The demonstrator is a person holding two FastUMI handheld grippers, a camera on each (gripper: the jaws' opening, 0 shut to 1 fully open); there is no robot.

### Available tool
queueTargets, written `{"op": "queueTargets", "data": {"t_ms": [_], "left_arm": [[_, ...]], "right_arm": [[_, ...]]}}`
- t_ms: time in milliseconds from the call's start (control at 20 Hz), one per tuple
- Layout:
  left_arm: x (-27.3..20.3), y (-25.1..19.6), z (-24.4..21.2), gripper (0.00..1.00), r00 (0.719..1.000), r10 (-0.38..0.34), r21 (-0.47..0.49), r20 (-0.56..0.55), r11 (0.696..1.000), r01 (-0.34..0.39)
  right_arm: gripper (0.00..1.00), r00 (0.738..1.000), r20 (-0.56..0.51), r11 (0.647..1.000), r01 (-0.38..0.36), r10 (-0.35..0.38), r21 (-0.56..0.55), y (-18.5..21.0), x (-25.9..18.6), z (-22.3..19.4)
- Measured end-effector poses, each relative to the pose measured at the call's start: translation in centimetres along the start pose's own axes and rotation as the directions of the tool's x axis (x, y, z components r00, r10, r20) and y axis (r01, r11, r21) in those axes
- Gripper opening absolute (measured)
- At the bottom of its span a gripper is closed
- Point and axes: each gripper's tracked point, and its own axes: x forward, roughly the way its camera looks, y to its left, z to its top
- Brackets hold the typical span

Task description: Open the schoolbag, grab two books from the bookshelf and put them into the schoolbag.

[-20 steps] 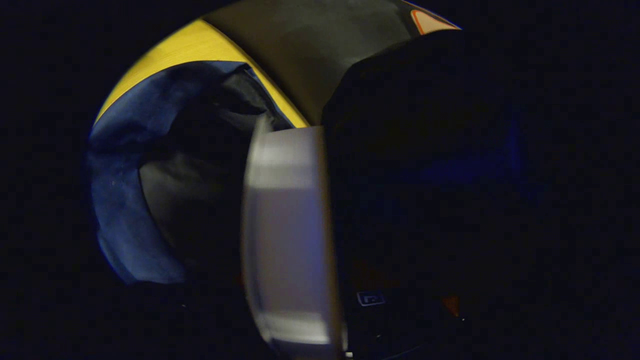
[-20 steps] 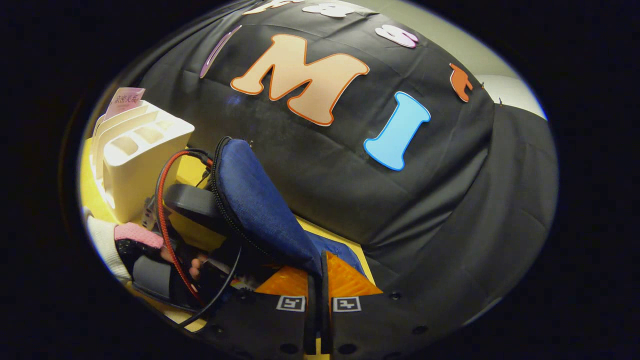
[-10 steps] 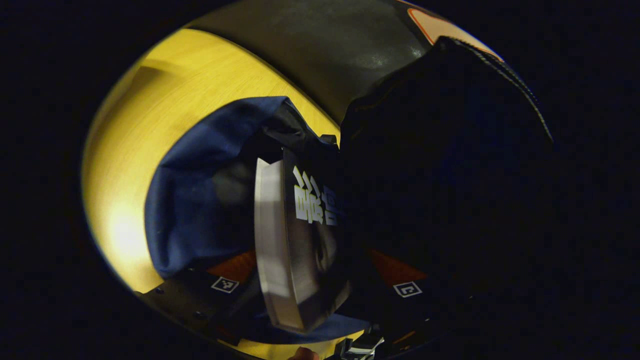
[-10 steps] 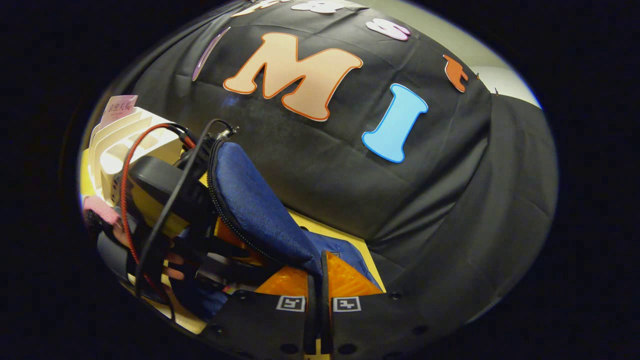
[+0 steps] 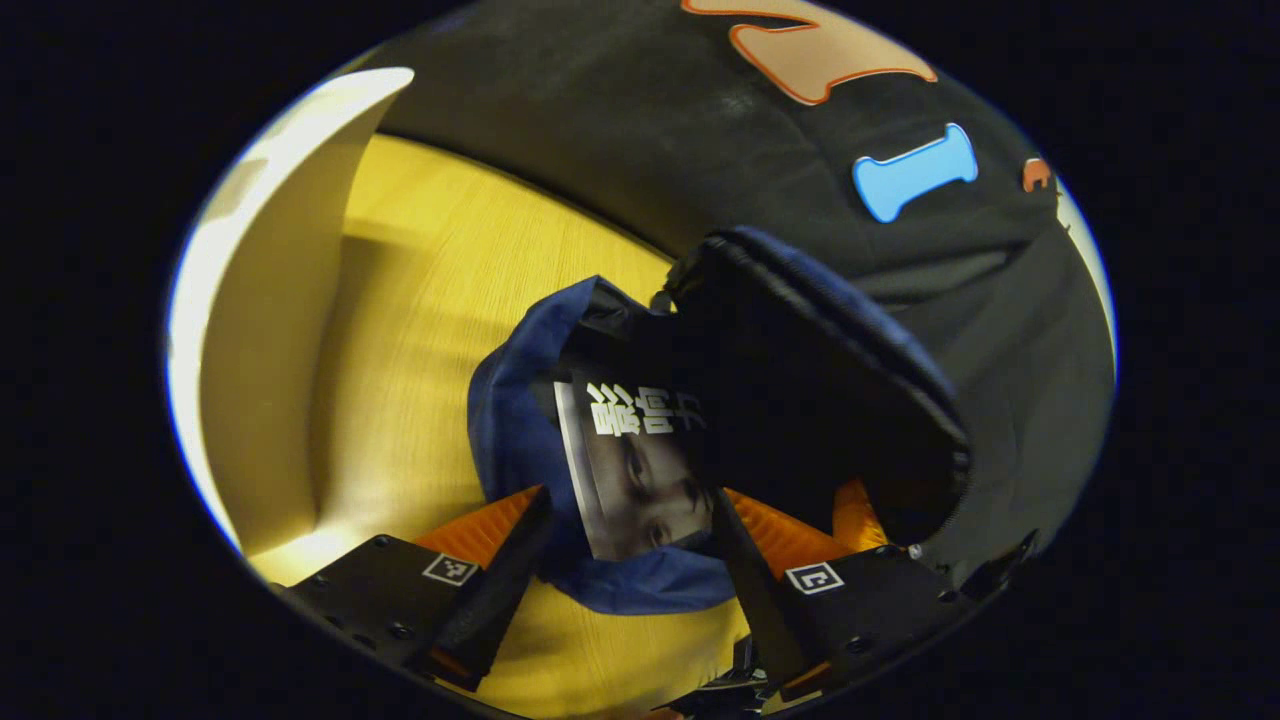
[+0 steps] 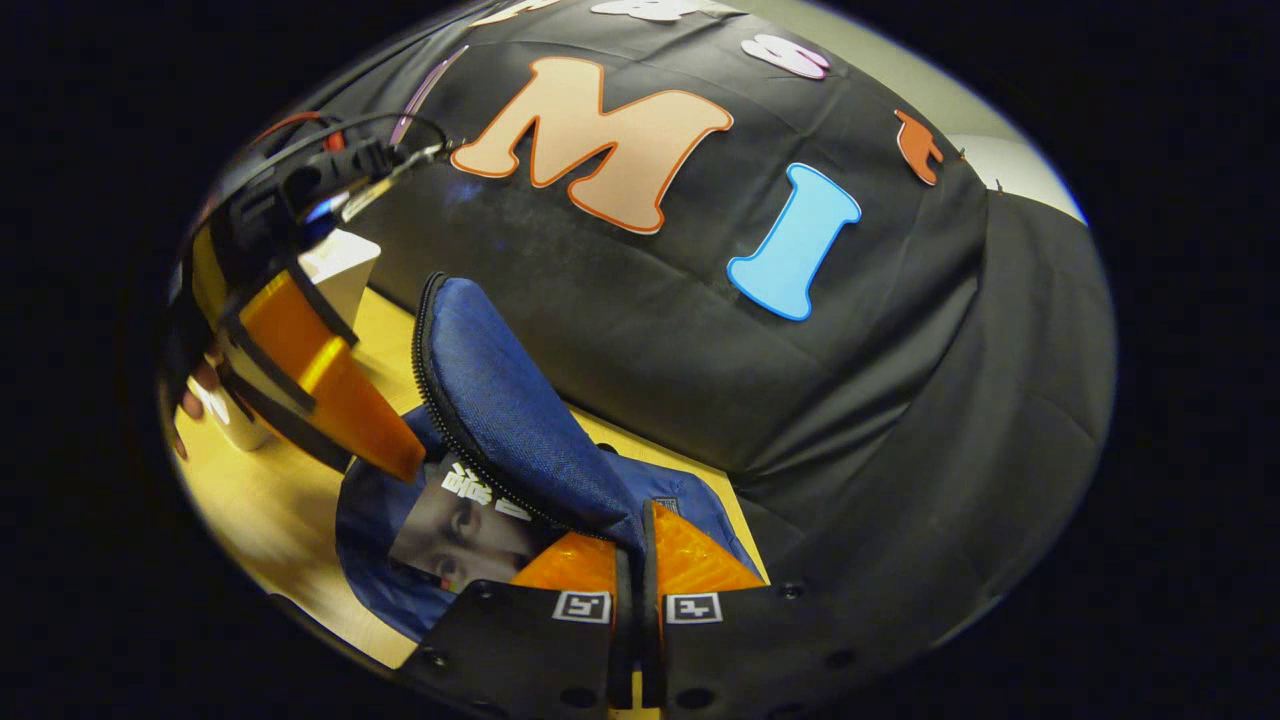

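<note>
A book [image 5: 640,470] lies inside the open schoolbag [image 5: 520,440], its cover facing up and its long axis running from the bag's mouth into the bag. The right gripper [image 6: 636,560] has its fingers pressed together on the flap [image 6: 510,420], holding it up above the book. The left gripper [image 5: 630,560] hangs over the bag with fingers wide and empty. I judge one book is placed; next the left gripper should go to the bookshelf [image 5: 270,330] beside the bag for another.
</note>
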Motion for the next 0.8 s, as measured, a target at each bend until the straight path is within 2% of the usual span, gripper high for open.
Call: {"op": "queueTargets", "data": {"t_ms": [100,300,500,700,800], "left_arm": [[-2.2,0.5,-0.5,0.95,0.999,0.044,0.040,-0.025,0.998,-0.043],[-7.0,0.5,-2.2,0.95,0.992,0.075,0.079,-0.100,0.995,-0.067],[-12.3,2.3,-2.7,0.94,0.978,0.141,0.114,-0.151,0.986,-0.124],[-18.1,3.4,-1.1,0.94,0.972,0.150,0.071,-0.181,0.988,-0.139],[-21.1,5.0,0.2,0.93,0.967,0.175,0.048,-0.187,0.984,-0.170]], "right_arm": [[0.05,1.000,0.000,1.000,0.005,-0.005,-0.003,-0.1,0.0,0.0],[0.05,1.000,0.004,1.000,0.007,-0.007,-0.012,0.1,0.0,-0.3],[0.05,1.000,0.011,0.999,0.012,-0.011,-0.032,0.9,-0.7,-1.0],[0.05,1.000,0.005,0.999,0.018,-0.018,-0.044,1.4,-1.3,-1.5],[0.06,1.000,0.002,0.998,0.023,-0.023,-0.051,1.5,-1.3,-1.6]]}}
